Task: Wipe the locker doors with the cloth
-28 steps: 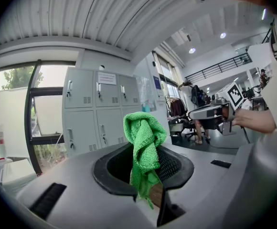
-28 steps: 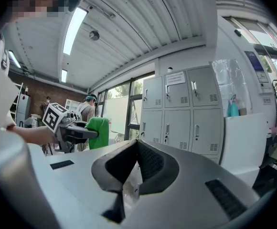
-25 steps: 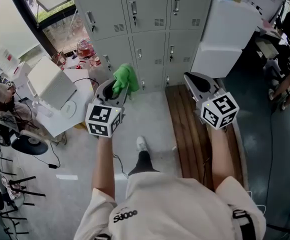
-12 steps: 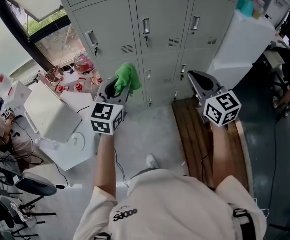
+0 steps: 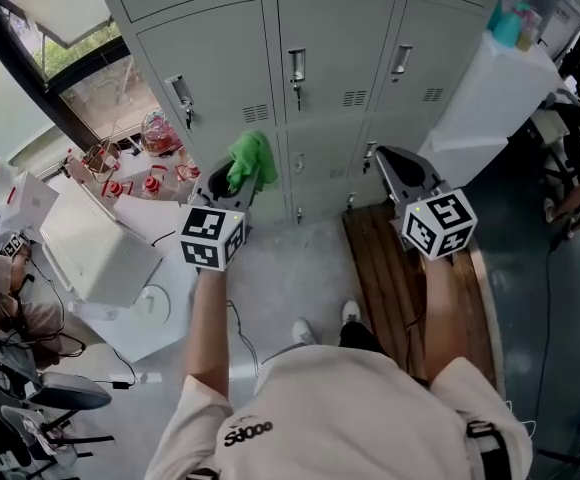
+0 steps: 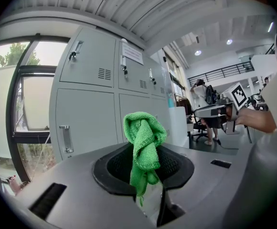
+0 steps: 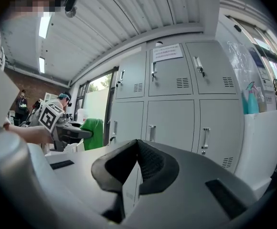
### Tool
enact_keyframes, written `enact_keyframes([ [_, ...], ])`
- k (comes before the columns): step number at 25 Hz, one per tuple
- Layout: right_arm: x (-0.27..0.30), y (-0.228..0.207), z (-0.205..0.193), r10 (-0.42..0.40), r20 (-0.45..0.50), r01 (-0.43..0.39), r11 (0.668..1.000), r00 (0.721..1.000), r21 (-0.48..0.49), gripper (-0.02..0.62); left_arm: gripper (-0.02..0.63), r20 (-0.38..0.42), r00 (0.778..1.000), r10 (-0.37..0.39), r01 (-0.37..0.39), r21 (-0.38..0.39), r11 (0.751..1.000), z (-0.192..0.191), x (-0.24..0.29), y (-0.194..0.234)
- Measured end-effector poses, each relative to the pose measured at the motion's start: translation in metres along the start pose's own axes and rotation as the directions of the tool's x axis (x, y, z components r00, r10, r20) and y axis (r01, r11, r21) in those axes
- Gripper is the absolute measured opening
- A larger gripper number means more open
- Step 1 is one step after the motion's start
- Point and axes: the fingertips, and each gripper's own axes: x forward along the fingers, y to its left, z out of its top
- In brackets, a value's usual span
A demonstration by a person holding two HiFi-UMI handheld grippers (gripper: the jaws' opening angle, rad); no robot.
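Grey locker doors [image 5: 335, 53] with small handles fill the top of the head view. My left gripper [image 5: 234, 182] is shut on a crumpled green cloth [image 5: 251, 159] and holds it in the air in front of the lower lockers, apart from the doors. In the left gripper view the cloth [image 6: 144, 144] sticks up between the jaws, with the lockers [image 6: 88, 104] beyond. My right gripper [image 5: 388, 160] hovers at the same height further right. Its jaws are shut on nothing, and its own view faces the lockers [image 7: 176, 106].
A white cabinet [image 5: 480, 98] topped with a teal bottle [image 5: 510, 20] stands right of the lockers. A wooden slatted platform [image 5: 395, 288] lies on the floor below my right arm. A white box [image 5: 95, 253] and clutter sit left, by a glass door [image 5: 100, 88].
The person has stepped closer to the lockers, which now loom larger and higher in view. Both grippers keep their pose and the cloth stays gripped.
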Motion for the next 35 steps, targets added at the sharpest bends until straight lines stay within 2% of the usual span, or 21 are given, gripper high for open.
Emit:
enact_keyframes([
  [11,0.056,-0.074,0.006,0.047,0.037,-0.049,0.997,0.998,0.058,0.008,0.103,0.019,0.998,0.061,-0.061,0.020,0.998,0.031,0.064,0.024],
  [16,0.086,-0.124,0.016,0.123,0.044,-0.126,0.990,0.991,0.059,0.008,0.103,0.072,0.991,0.114,-0.115,0.015,0.993,0.072,0.122,0.041],
  [19,0.101,-0.161,0.022,0.134,0.058,-0.138,0.988,0.989,0.063,0.008,0.103,0.113,0.983,0.141,-0.145,0.021,0.989,0.104,0.158,0.050],
  [23,0.119,-0.191,0.025,0.171,0.045,-0.173,0.984,0.984,0.032,0.008,0.103,0.153,0.976,0.156,-0.148,-0.061,0.987,0.147,0.194,0.062],
  [25,0.129,-0.203,0.024,0.187,0.028,-0.187,0.982,0.982,0.010,0.008,0.103,0.157,0.972,0.177,-0.172,-0.042,0.984,0.163,0.209,0.069],
  [31,0.149,-0.228,0.024,0.184,0.024,-0.185,0.982,0.983,0.048,0.008,0.101,0.121,0.964,0.239,-0.238,-0.019,0.971,0.171,0.242,0.097],
  [35,0.154,-0.234,0.026,0.149,0.035,-0.151,0.986,0.988,0.065,0.008,0.097,0.126,0.972,0.197,-0.199,0.000,0.980,0.170,0.267,0.093],
])
